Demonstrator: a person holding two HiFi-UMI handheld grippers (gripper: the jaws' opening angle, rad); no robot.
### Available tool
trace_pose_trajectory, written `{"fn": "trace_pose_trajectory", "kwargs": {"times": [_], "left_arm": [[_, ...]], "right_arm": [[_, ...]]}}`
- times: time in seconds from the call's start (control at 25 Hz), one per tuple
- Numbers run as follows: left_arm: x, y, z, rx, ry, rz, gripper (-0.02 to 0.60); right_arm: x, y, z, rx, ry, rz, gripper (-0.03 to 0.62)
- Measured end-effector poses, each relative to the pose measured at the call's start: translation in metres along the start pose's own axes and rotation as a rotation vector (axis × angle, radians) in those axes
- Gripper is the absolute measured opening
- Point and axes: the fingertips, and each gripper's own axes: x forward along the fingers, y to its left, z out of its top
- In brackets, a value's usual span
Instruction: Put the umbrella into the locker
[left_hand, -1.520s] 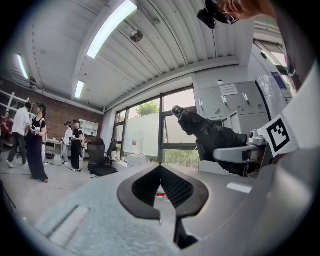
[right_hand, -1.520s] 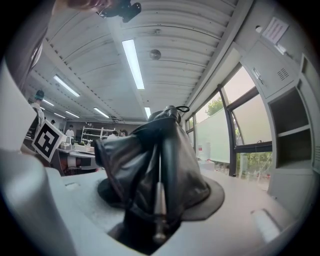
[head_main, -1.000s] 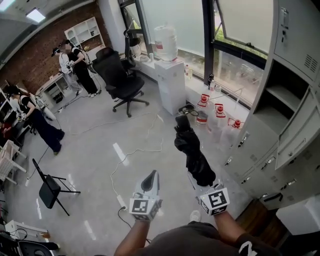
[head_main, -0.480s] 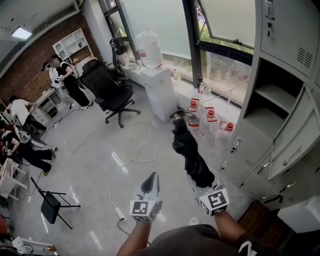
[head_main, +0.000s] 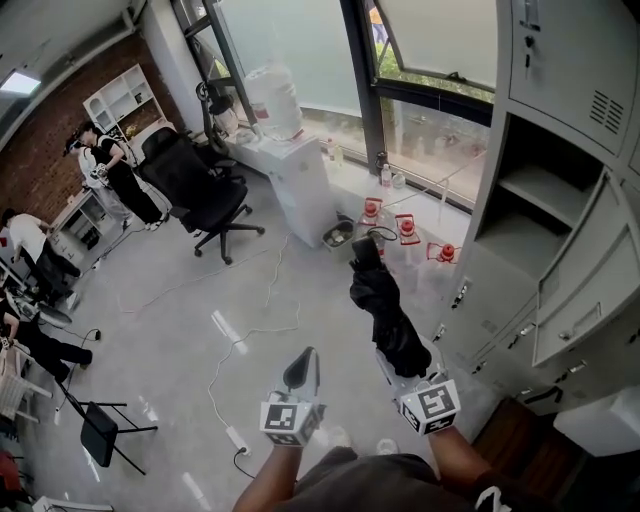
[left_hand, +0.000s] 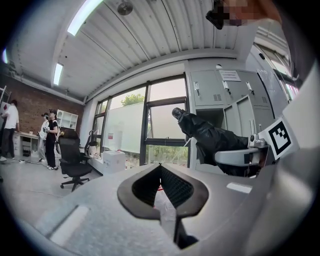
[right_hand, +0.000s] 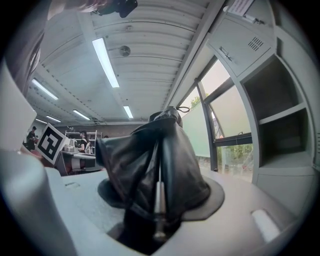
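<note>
Umbrella (head_main: 383, 310) neared locker (head_main: 560, 205), clamped by right gripper (head_main: 400, 368); left gripper (head_main: 303, 360) seemingly closed.

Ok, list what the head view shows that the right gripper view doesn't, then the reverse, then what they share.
Only the head view: the black wheeled office chair, the white water dispenser and the red-capped clear bottles on the floor by the window.
Only the right gripper view: the thin silver metal rib lying along the umbrella's folds.
Both: the folded black fabric umbrella clamped in the right gripper, and the grey metal locker with an open compartment.
</note>
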Motion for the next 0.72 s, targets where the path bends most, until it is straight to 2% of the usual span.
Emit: {"fn": "trace_pose_trajectory", "kwargs": {"times": [0.48, 0.72], "left_arm": [[0.083, 0.024, 0.017, 0.015, -0.050, -0.220, 0.005], [0.112, 0.038, 0.012, 0.015, -0.049, -0.312, 0.005]], "right_arm": [[0.042, -0.017, 0.004, -0.018, 0.001, -0.174, 0.245], [0.056, -0.026, 0.004, -0.017, -0.004, -0.274, 0.245]]}}
